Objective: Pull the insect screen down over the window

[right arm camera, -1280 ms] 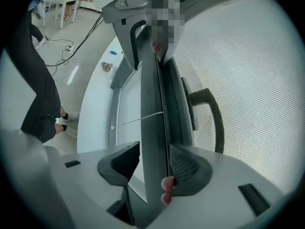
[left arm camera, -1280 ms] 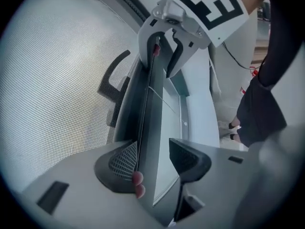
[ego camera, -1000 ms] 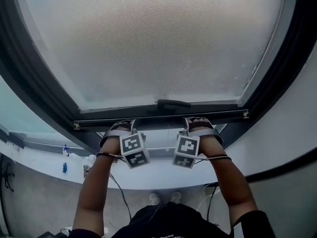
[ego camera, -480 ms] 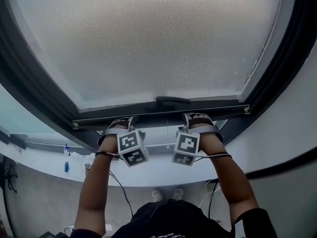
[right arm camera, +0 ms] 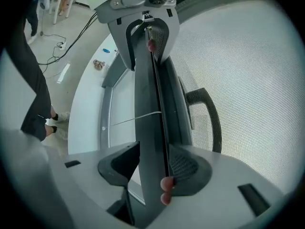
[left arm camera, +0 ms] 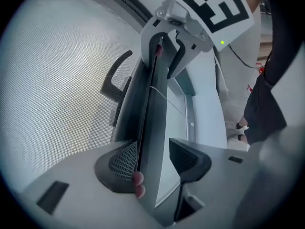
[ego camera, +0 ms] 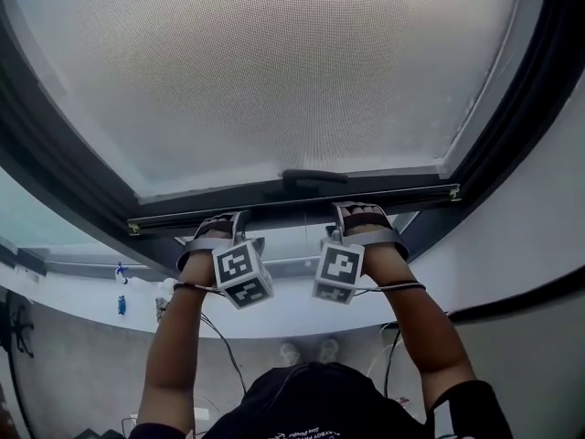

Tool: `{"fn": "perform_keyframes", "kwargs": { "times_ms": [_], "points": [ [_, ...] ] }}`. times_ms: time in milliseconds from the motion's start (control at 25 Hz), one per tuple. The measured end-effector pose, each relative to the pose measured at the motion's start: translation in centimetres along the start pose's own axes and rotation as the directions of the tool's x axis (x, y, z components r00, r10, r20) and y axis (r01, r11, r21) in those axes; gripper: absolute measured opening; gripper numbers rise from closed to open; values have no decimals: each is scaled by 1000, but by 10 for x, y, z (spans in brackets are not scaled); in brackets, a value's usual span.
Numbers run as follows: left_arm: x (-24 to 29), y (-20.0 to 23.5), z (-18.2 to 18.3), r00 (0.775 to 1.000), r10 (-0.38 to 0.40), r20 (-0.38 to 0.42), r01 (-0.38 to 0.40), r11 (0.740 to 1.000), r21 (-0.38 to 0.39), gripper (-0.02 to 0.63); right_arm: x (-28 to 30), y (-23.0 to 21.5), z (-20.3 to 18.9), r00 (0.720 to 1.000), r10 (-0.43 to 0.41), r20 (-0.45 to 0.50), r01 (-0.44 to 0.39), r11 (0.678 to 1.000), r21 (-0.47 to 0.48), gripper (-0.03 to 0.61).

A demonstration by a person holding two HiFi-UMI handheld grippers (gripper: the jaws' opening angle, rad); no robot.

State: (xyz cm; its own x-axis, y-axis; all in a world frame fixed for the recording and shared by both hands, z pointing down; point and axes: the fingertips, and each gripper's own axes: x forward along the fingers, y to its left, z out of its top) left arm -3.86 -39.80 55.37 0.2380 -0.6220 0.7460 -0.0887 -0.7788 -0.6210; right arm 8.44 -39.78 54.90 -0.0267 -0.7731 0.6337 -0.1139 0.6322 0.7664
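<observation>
The insect screen (ego camera: 274, 71) is a grey mesh filling the dark window frame above me. Its dark bottom bar (ego camera: 283, 206) runs across the head view, with a curved handle (ego camera: 315, 179) at its middle. My left gripper (ego camera: 224, 225) holds the bar left of the handle and my right gripper (ego camera: 355, 216) holds it right of the handle. In the left gripper view the bar (left arm camera: 152, 109) passes between the jaws of the left gripper (left arm camera: 152, 159), which is shut on it. The right gripper (right arm camera: 155, 163) is shut on the bar (right arm camera: 150, 104) the same way.
The dark window frame (ego camera: 55, 172) surrounds the screen. A white sill (ego camera: 82, 291) below carries small items (ego camera: 119, 305). Cables trail to the floor near the person's feet (ego camera: 306, 350). A thin cord (right arm camera: 133, 120) crosses below the bar.
The bar, its handle and both grippers sit slightly higher in the head view than a second ago. Both grips on the bar are unchanged.
</observation>
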Motion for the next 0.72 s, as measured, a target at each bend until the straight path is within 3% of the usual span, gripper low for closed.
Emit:
{"fn": "perform_keyframes", "kwargs": {
  "times_ms": [360, 560, 720],
  "points": [
    [5, -2, -7, 998, 54, -34, -53, 998, 34, 212, 1, 3, 2, 999, -46, -28, 46, 999, -5, 193],
    [2, 1, 0, 999, 26, 19, -25, 1000, -14, 196, 2, -1, 2, 999, -31, -25, 31, 999, 9, 192],
    [3, 7, 1, 991, 136, 13, -136, 991, -13, 196, 2, -2, 2, 997, -79, -22, 80, 997, 16, 192]
  ]
}}
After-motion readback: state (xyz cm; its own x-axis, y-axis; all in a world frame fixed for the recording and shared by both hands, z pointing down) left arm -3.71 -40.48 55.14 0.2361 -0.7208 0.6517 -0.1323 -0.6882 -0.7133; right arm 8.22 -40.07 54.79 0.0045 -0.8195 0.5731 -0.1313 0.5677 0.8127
